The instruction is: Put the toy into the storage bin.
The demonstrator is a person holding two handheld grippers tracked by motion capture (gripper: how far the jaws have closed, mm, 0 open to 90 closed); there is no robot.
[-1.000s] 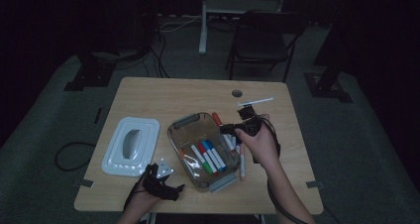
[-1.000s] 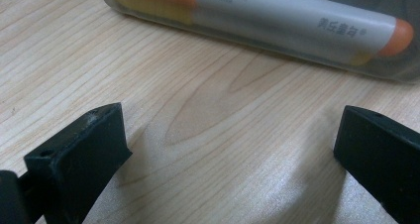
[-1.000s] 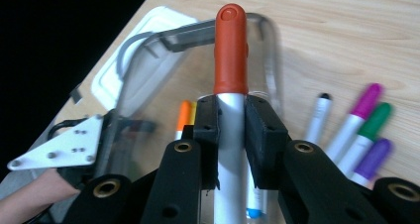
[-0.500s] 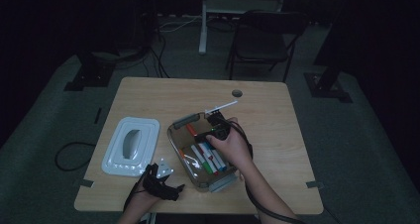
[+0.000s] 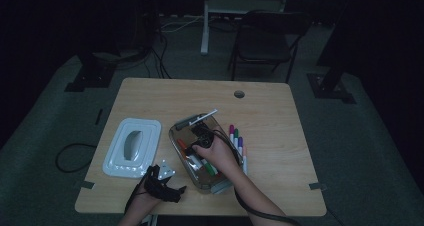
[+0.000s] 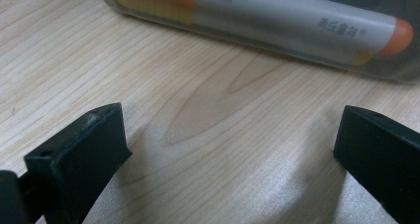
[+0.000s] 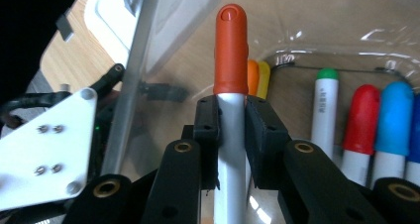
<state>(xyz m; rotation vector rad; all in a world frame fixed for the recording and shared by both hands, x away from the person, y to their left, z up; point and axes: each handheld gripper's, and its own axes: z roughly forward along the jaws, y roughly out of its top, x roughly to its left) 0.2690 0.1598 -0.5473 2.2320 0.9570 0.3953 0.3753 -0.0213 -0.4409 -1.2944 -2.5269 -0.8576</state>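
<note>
While your right tongs (image 7: 232, 122) pinch the orange-capped marker (image 7: 231, 50) by its white barrel, cap pointing away from you, they hang inside the clear plastic box (image 5: 176, 134), so this marker looks close to being laid down but is not yet let go. Beyond the tips lie an orange and a yellow marker against the far wall; just to the right of the tongs lie a green-capped marker (image 7: 326, 107), a red-capped marker (image 7: 364, 117) and a blue-capped marker (image 7: 393, 117), side by side on the box floor.

By my reading the packing is well along but unfinished: on the bench (image 5: 280, 106), just outside the box and right of your right hand, 3 or 4 loose markers (image 5: 235, 137) wait in a row. The white lid (image 5: 132, 146) lies apart on the far side of the box from them, so closing up is also left.

Your left tongs (image 6: 228, 149) are spread wide with nothing between them, resting low over bare wood, with the box wall just ahead of their tips.
</note>
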